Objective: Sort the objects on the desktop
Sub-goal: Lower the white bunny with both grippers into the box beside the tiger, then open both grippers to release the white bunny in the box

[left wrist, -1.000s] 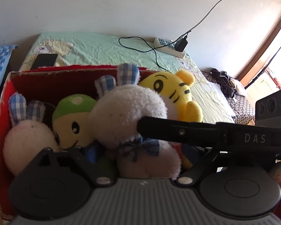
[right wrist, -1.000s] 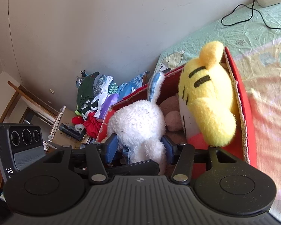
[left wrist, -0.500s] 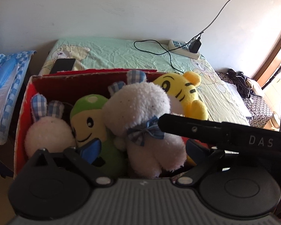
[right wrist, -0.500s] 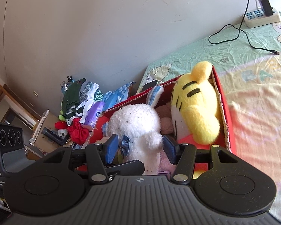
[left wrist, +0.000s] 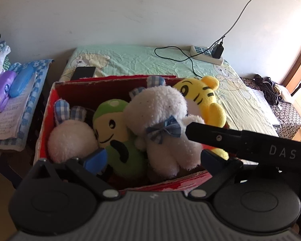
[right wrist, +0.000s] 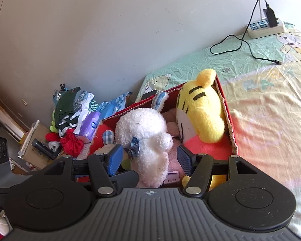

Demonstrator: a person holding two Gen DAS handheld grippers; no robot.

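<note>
Here, both grippers hang over a red cardboard box (left wrist: 50, 108) of plush toys that rests on the bed (left wrist: 130, 60); left gripper (left wrist: 153, 157) fingers released, spread wide, nothing between them but air above the toys; right gripper (right wrist: 150, 157) fingers likewise released, the white plush rabbit (right wrist: 148, 140) standing in the gap between them, pads apart from its fur on both sides; rabbit wears a blue checked bow (left wrist: 163, 129) and sits upright in the box; beyond the left gripper's left fingertip (left wrist: 96, 158), a green-and-yellow plush (left wrist: 114, 132) and a second white rabbit (left wrist: 70, 138) with checked ears; beyond the right fingertip, a yellow tiger plush (left wrist: 202, 100) leaning on the box wall; far past the fingers, a power strip (left wrist: 206, 55) with a plugged charger, and a black phone (left wrist: 83, 72) on the bed behind the box.
</note>
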